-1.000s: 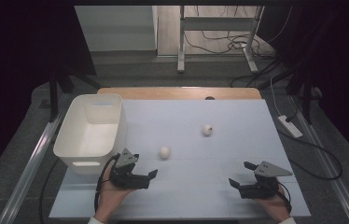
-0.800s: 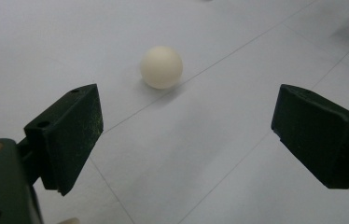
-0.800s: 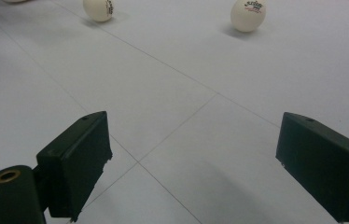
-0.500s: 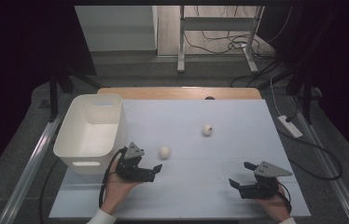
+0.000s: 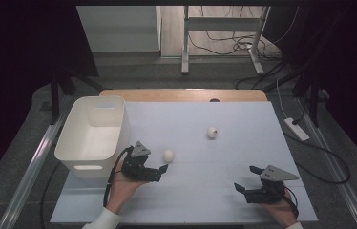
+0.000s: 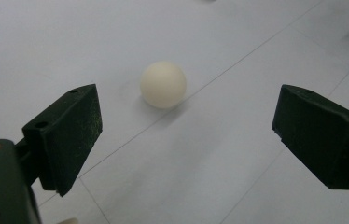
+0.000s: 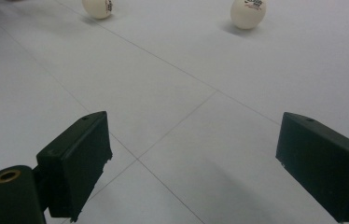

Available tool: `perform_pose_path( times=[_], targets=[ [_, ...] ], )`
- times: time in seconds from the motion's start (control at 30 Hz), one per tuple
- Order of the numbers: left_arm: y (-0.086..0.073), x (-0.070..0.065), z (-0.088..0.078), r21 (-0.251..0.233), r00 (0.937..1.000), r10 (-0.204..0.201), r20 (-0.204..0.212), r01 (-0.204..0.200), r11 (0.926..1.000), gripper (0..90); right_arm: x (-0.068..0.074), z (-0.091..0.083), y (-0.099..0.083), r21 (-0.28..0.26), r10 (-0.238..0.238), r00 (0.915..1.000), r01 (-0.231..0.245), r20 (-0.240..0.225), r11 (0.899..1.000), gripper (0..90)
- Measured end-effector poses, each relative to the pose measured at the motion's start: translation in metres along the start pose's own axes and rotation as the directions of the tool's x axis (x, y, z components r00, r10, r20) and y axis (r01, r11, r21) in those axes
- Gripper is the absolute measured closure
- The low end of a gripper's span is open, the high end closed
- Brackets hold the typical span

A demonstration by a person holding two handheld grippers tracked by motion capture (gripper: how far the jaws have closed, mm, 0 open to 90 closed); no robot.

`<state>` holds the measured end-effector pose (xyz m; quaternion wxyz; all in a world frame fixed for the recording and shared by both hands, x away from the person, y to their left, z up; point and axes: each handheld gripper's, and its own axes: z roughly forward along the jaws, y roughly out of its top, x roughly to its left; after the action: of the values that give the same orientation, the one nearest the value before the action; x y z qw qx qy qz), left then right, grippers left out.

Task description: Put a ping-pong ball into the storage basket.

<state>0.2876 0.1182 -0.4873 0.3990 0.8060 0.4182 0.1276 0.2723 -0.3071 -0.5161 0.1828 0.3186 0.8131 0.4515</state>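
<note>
We are viewing the left gripper [image 5: 163, 169], jaws apart, facing the near ball [image 5: 168, 155] beside the white bin [image 5: 95, 136]; the right gripper [image 5: 244, 187], jaws apart, is hovering well away.

left gripper [image 5: 163, 168]: black body, grey three-cornered top plate, black cable | right gripper [image 5: 244, 180]: same build | left sleeve [image 5: 101, 220]: white cuff
</note>
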Motion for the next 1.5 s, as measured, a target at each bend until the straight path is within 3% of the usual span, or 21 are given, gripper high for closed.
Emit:
perform_pose_path(
  times=[0.17, 1.5],
  targets=[
    [0.003, -0.003, 0.008, 0.023, 0.9998, 0.019, 0.005, -0.019, 0.9996, 8.7, 0.0, 0.0, 0.0, 0.002, 0.0, 1.0, 0.0, 0.001, 1.0, 9.9],
    [0.016, 0.003, 0.05, 0.097, 0.9982, 0.03, 0.052, -0.035, 0.9947, 8.9, -0.001, 0.0, -0.002, 0.014, -0.006, 0.9999, 0.006, 0.009, 1.0, 10.0]
  ],
)
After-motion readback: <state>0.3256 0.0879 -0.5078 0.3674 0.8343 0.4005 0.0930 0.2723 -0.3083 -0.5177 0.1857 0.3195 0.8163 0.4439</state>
